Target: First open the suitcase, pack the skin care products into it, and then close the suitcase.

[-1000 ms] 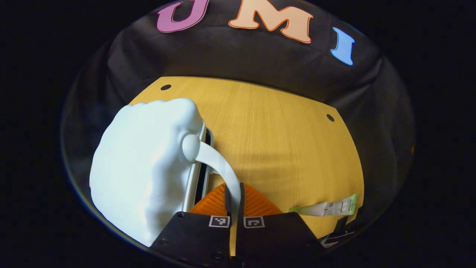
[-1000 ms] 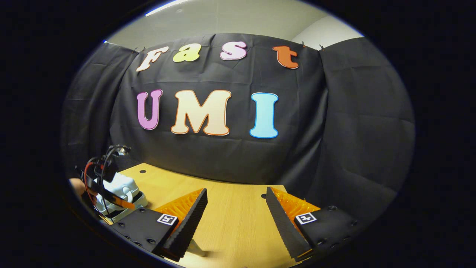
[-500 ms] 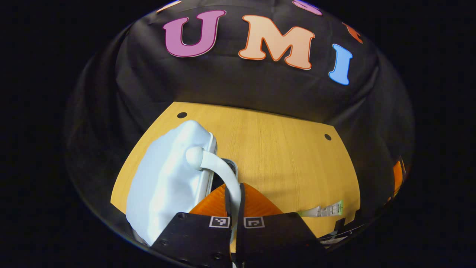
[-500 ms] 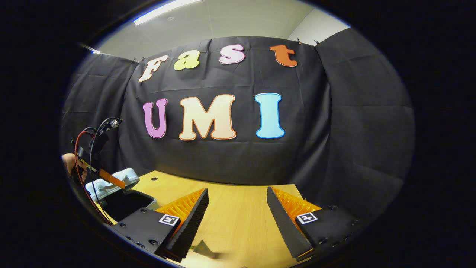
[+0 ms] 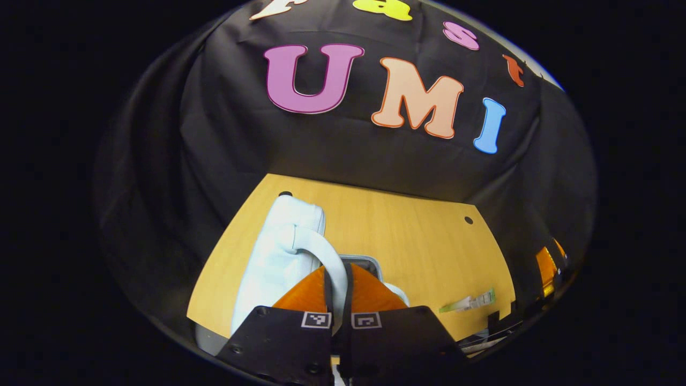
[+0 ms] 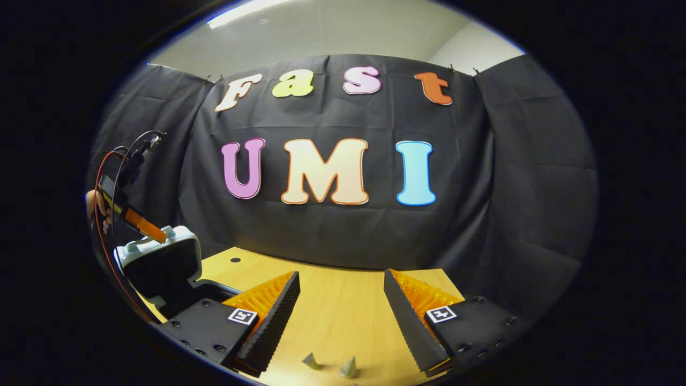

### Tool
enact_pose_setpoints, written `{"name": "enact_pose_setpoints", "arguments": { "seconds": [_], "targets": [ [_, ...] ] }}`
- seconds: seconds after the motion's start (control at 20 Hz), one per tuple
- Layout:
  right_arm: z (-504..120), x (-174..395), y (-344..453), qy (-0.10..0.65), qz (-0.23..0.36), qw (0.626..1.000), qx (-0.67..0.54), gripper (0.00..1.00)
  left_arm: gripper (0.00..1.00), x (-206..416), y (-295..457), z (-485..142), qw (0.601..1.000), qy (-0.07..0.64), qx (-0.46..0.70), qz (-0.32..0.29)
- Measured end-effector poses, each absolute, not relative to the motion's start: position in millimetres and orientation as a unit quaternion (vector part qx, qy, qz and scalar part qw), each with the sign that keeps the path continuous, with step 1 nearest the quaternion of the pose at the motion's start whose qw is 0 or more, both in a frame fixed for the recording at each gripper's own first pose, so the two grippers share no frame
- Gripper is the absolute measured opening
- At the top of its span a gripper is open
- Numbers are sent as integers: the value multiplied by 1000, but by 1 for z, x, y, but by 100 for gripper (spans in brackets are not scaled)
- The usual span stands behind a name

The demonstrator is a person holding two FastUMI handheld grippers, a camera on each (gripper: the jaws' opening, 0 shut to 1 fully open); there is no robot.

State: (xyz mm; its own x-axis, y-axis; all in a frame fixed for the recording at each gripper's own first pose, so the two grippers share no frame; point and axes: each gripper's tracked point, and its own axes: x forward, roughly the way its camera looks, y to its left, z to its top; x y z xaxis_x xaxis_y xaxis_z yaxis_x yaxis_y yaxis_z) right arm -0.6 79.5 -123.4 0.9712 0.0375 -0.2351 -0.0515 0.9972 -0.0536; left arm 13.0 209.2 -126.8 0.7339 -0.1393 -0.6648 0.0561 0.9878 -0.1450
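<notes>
My left gripper is shut on the white handle of the pale blue suitcase lid. Seen from the right gripper view, the lid stands nearly upright over the suitcase's dark open base, and the left gripper pinches the handle at its top edge. My right gripper hovers open above the wooden table with nothing between its fingers. A green and white skin care tube lies on the table to the right of the suitcase. Two small pale pointed tips poke up at the near table edge.
A hand holds the left gripper, with red and black cables looping above it. Black cloth walls close off the table's back and sides. Bare tabletop lies between the suitcase and the tube. The right gripper shows at the far right edge.
The left gripper has pulled the handle up and back, swinging the lid from almost shut to nearly upright and baring the dark interior. The right gripper stays open and has barely moved.
</notes>
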Motion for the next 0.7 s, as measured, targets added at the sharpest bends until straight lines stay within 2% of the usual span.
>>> {"name": "enact_pose_setpoints", "arguments": {
  "seconds": [0.4, 0.7],
  "targets": [
    [-115, -1, 155, 100, 24, 994, -39, 99, 0, 20, 321, -126, 941, 336, -32, -16],
    [-108, 3, 178, 91, 19, 994, -59, 99, 0, 24, 388, -148, 939, 338, -65, 18]
  ]
}}
